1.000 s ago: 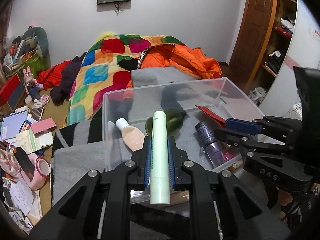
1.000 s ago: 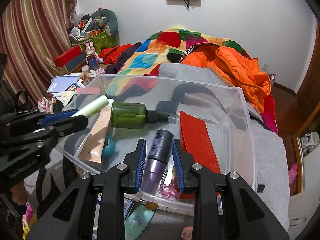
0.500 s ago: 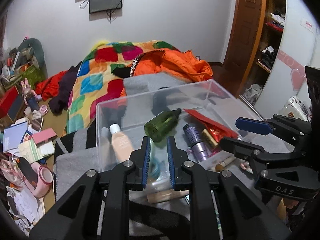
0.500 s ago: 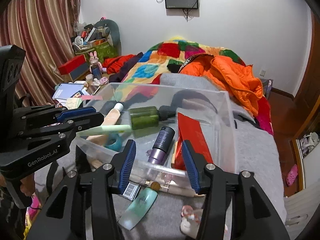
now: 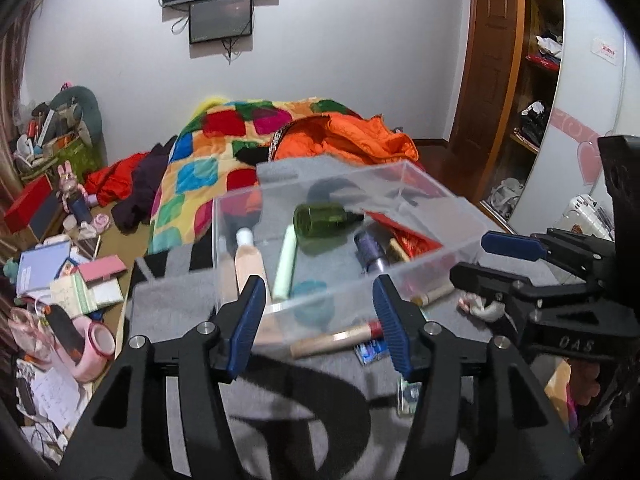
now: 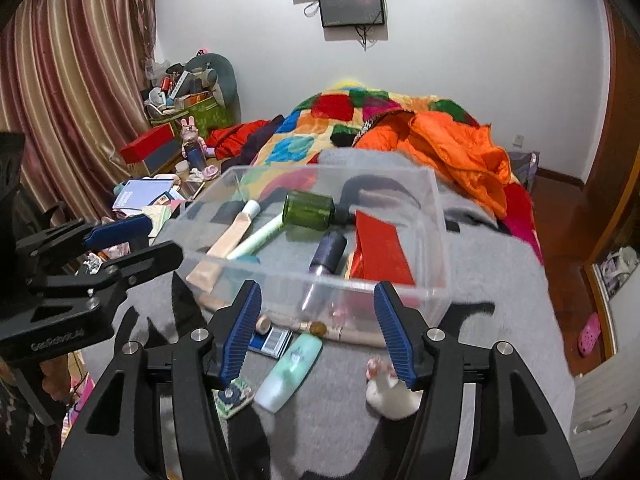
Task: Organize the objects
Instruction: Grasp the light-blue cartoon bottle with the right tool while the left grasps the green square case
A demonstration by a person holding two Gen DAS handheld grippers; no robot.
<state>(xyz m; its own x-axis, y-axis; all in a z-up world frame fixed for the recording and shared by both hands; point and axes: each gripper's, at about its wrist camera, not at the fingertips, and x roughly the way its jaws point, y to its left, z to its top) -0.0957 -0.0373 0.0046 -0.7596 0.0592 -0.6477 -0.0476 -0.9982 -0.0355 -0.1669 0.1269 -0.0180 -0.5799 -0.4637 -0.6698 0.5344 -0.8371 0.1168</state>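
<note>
Two sets of tongs are hovering over the grey blanket point(image 6: 500, 280) on the bed, and you are holding both spread wide with nothing between their blue pads. Your left tongs point(image 5: 320, 320) are facing the near wall of the clear plastic bin point(image 5: 460, 240); your right tongs point(image 6: 318, 328) are hanging just in front of the same bin point(image 6: 436, 240), above the loose items lying outside it.

Inside the bin, a green bottle point(image 6: 308, 211) is lying on its side toward the back, a pale green tube point(image 6: 260, 238) is slanting beside a beige tube point(image 6: 226, 244), a purple bottle point(image 6: 324, 260) is resting near the middle, and a red packet point(image 6: 380, 248) is leaning along the right side.

Outside, against the bin's front wall, a long beige stick point(image 6: 352, 334) is lying flat, with a mint tube point(image 6: 290, 372), a blue barcoded card point(image 6: 272, 342) and a small white-and-pink figure point(image 6: 390, 390) sitting nearby on the blanket. Behind the bin, a patchwork quilt point(image 6: 320, 128) and an orange jacket point(image 6: 452, 148) are covering the bed.
</note>
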